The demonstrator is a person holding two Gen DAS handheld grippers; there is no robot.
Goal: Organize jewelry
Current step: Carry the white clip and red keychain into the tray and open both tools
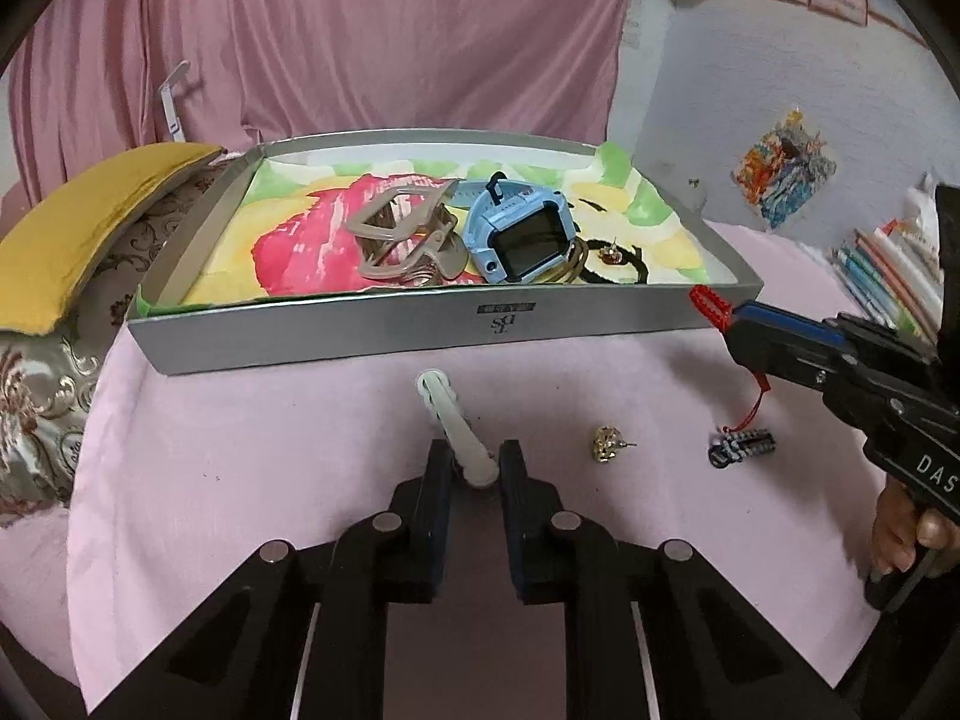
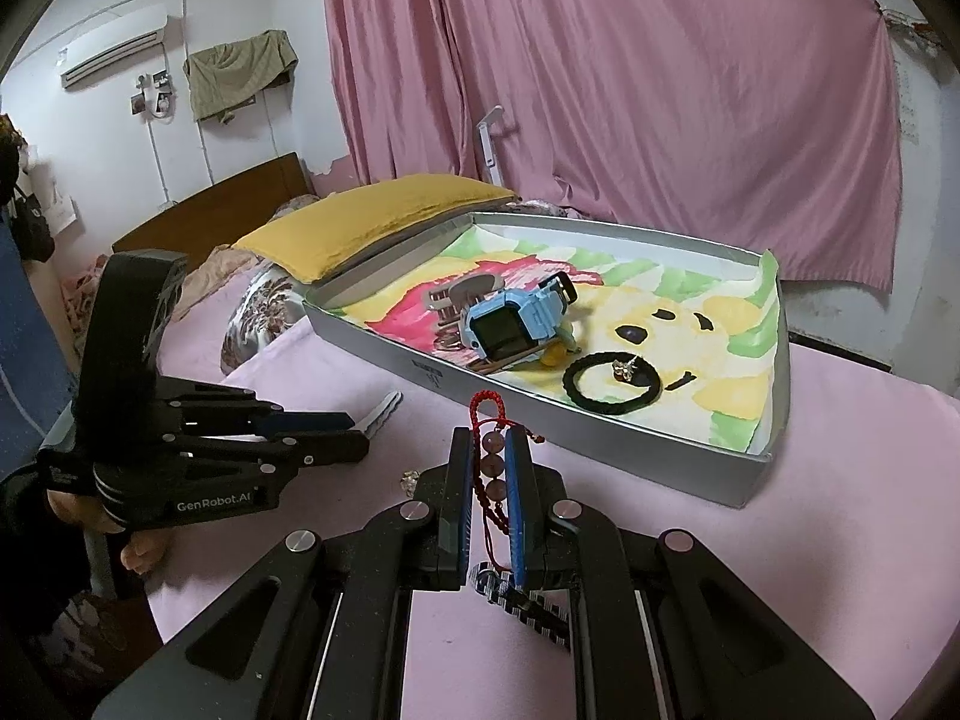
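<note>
A yellow cushion (image 1: 90, 222) lies at the far left on the bed, against the left end of the grey tray (image 1: 420, 333), which rests on the pink bedsheet (image 1: 240, 450) before a pink curtain (image 1: 360, 30). The tray is lined with a painted sheet of pink, yellow and green. On this lining lie, from left to right, a beige claw hair clip (image 1: 402, 234), a blue watch (image 1: 516, 237) touching it, and a small stud earring (image 1: 612, 253) inside a black hair band (image 2: 612, 387).

In front of the tray's near wall, on the bedsheet, lies a white hair clip (image 1: 450, 420). The left gripper (image 1: 474, 468) has its jaws pressed together on the near end of this clip, the far end of which points toward the tray. To the right of it a gold earring (image 1: 607, 444) rests alone on the sheet, and farther right lies a blue-and-black striped trinket (image 1: 741, 447) on a red cord.

The right gripper (image 2: 487, 480), held by a hand (image 1: 906, 531) at the right edge, hovers near the tray's right front corner. Its jaws pinch a red cord bracelet (image 2: 489, 462) strung with dark round beads; the bracelet's looped end projects beyond the jaw tips, just short of the tray wall.
</note>
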